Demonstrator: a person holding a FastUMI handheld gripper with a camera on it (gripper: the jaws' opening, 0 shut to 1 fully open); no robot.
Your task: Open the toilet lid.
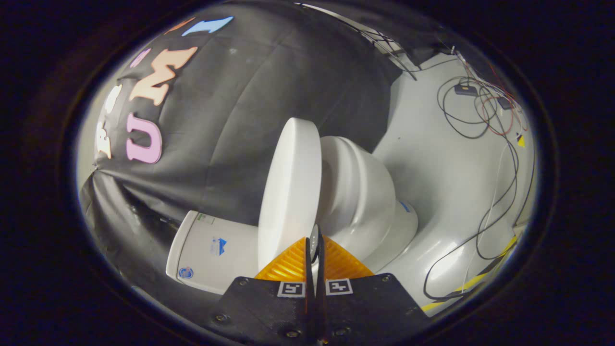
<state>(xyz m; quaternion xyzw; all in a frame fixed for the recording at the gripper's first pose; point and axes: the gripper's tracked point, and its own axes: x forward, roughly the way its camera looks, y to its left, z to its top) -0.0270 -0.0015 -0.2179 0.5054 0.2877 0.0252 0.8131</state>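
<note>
White floor: one toilet, one lid (raised) pinched in the gripper jaws.

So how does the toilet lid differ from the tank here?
The toilet lid is a plain rounded disc, raised away from the bowl, its edge at the gripper, whose fingers look closed on it. The tank is boxy, carries small stickers, and sits beyond the fingers, untouched. Both are glossy white.
</note>
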